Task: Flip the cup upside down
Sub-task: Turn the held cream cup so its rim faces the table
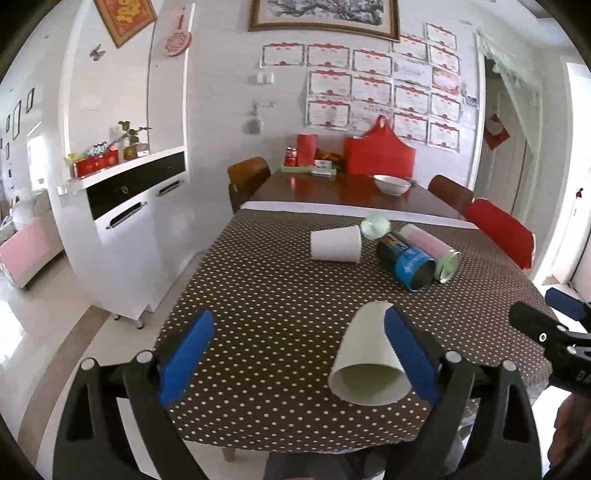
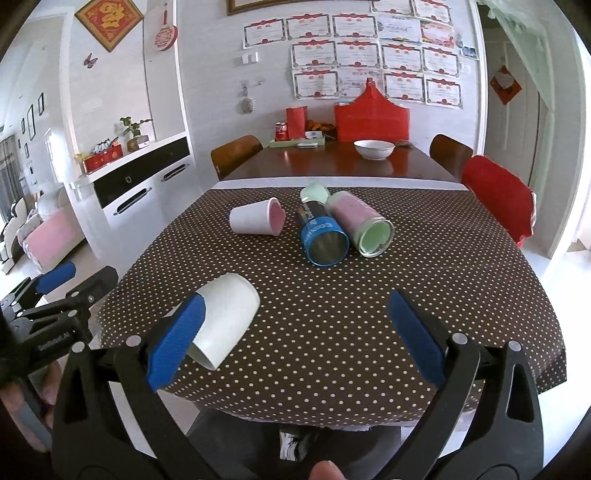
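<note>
Home dining room, opening onto a living area. A dark wooden dining table stood against a white wall, its near half under a brown white-dotted tablecloth. Brown wooden chairs sat at the sides, 1 with a red cover. Rows of red-trimmed paper certificates were stuck on the wall, under a gold-framed picture. A red and gold diamond-shaped wall hanging was a household ornament. A white sideboard with black drawer fronts carried a small potted plant. A white ceramic bowl and red gift bags sat on the table. A pink-covered sofa showed at far left.
</note>
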Demonstrator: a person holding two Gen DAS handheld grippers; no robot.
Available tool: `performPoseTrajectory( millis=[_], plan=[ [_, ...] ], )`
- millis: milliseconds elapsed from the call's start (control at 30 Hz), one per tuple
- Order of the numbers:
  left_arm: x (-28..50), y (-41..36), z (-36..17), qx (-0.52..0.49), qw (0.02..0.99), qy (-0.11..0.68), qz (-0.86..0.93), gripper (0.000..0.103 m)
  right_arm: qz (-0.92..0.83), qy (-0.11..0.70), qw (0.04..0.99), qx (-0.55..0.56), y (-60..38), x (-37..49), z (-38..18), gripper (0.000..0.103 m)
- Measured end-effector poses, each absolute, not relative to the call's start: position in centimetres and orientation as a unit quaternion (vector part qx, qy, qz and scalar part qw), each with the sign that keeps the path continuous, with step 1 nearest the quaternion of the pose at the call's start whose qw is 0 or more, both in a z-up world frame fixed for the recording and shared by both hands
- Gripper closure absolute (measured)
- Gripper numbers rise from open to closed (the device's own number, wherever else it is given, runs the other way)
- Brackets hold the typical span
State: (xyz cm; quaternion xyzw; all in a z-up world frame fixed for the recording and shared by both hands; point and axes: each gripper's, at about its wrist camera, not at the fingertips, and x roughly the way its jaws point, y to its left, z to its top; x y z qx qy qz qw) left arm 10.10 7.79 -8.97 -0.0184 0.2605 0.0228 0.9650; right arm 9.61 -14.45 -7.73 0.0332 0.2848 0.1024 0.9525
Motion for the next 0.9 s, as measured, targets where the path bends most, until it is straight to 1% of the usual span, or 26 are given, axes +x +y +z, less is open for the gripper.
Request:
performPoseTrajectory(
  millis=[400, 500, 633, 733, 900],
  plan=[
    [9.0, 9.5, -8.2, -0.021, 0.968, 0.242, 0.058, 0.008, 0.141, 0.324, 0.935, 0.042, -12.1, 11.1, -7.8, 0.006],
    [8.7, 9.9, -8.0, -0.017, 0.970, 0.233, 0.069, 0.004, 0.151, 0.348, 0.924, 0.052, -11.3, 12.2, -8.0, 0.006],
    [8.6, 10.7, -7.9, -0.018, 0.971, 0.227, 0.079, 0.004, 0.139, 0.383, 0.912, 0.049, -9.8, 14.1, -8.6, 0.006],
    [8.7, 11.5, -8.0, -0.023, 0.970, 0.225, 0.083, 0.004, 0.144, 0.421, 0.892, 0.075, -9.1, 15.7, -9.5, 0.006],
    [9.3, 13.0, -8.5, -0.028, 0.969, 0.227, 0.092, 0.004, 0.135, 0.462, 0.872, 0.090, -7.6, 17.8, -10.9, 0.006]
  ],
)
